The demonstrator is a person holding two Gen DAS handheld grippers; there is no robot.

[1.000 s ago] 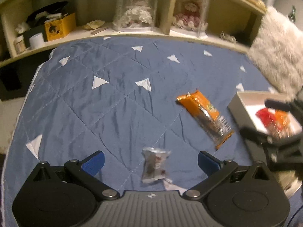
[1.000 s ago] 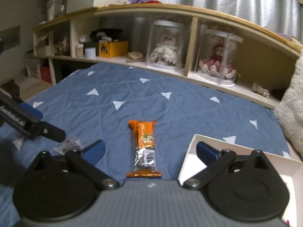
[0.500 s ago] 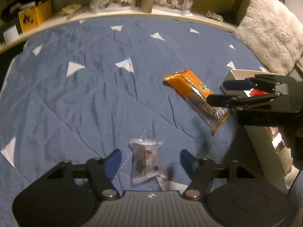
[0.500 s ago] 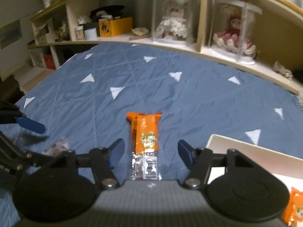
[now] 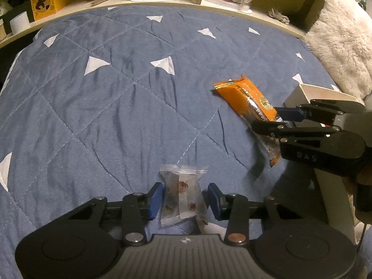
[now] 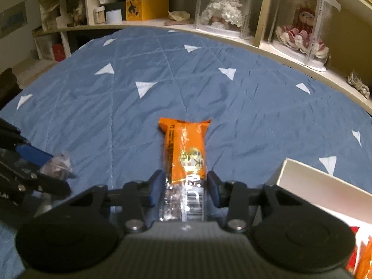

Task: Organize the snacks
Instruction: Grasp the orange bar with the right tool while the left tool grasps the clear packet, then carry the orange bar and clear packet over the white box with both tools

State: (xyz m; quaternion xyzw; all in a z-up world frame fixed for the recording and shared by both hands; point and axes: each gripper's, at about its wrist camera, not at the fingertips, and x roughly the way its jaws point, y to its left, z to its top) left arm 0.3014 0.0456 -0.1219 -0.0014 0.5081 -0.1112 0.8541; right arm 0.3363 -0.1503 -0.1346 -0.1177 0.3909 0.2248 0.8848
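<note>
A small clear snack packet [image 5: 182, 196] lies on the blue quilt between the fingers of my left gripper [image 5: 184, 198]; the jaws stand narrow, close to its sides. A long orange snack bar [image 6: 186, 155] lies between the fingers of my right gripper [image 6: 183, 190], whose blue pads touch or nearly touch its clear end. In the left wrist view the orange bar [image 5: 248, 102] looks tilted, with the right gripper [image 5: 272, 118] around its near end. The clear packet [image 6: 58, 165] and left gripper also show in the right wrist view.
A white box [image 6: 325, 186] with red and orange snacks stands at the right on the quilt [image 5: 116, 104]. A fluffy white pillow [image 5: 341, 46] lies at the far right. A wooden shelf [image 6: 232, 34] with doll cases and a yellow box [image 6: 146, 9] runs behind.
Both grippers have moved forward and narrowed around their snacks: the left around the clear packet, the right around the orange bar.
</note>
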